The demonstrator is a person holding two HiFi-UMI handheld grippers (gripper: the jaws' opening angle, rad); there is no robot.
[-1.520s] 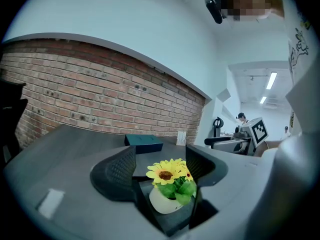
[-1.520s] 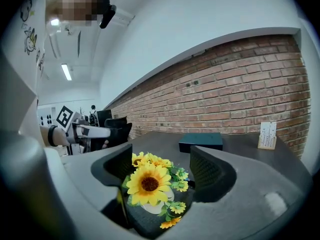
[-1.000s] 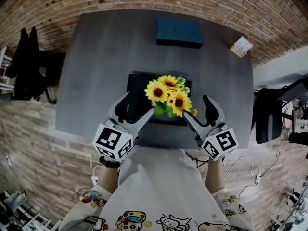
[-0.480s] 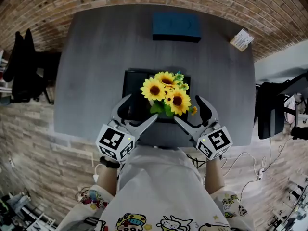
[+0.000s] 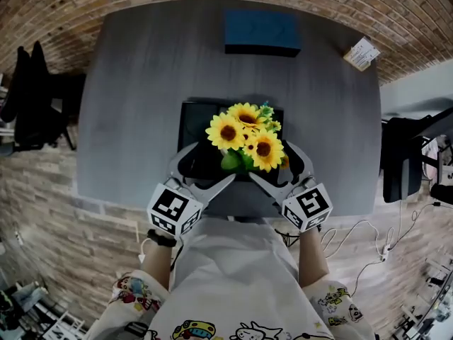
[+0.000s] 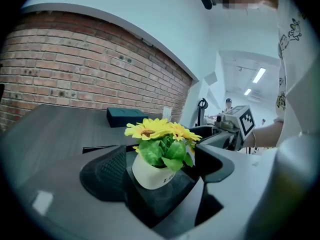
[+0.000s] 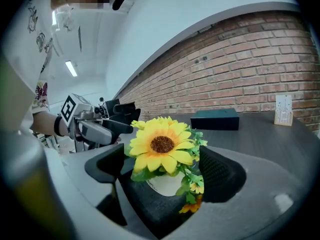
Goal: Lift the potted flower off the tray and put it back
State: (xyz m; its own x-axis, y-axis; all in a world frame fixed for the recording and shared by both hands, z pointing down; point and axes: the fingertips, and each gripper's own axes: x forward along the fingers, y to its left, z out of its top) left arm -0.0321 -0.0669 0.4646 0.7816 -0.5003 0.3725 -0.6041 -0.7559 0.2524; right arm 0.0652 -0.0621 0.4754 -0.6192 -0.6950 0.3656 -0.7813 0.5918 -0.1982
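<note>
A dark blue box [image 5: 262, 32] and a small card [image 5: 362, 53] sit well apart on the grey table [image 5: 141, 105].

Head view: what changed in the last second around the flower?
Both the left gripper and right gripper came in toward the potted flower while their fingers opened wide; it now sits between each pair, ungripped. The potted flower, tray and blue box stayed put.

Counted, kind by kind
Two grippers, left gripper [image 5: 203, 171] and right gripper [image 5: 279, 170]; between them one potted flower [image 5: 244, 134] on one tray [image 5: 194, 122]; beyond them one dark blue box [image 5: 261, 32], one small card [image 5: 362, 53]; one table [image 5: 141, 83].
</note>
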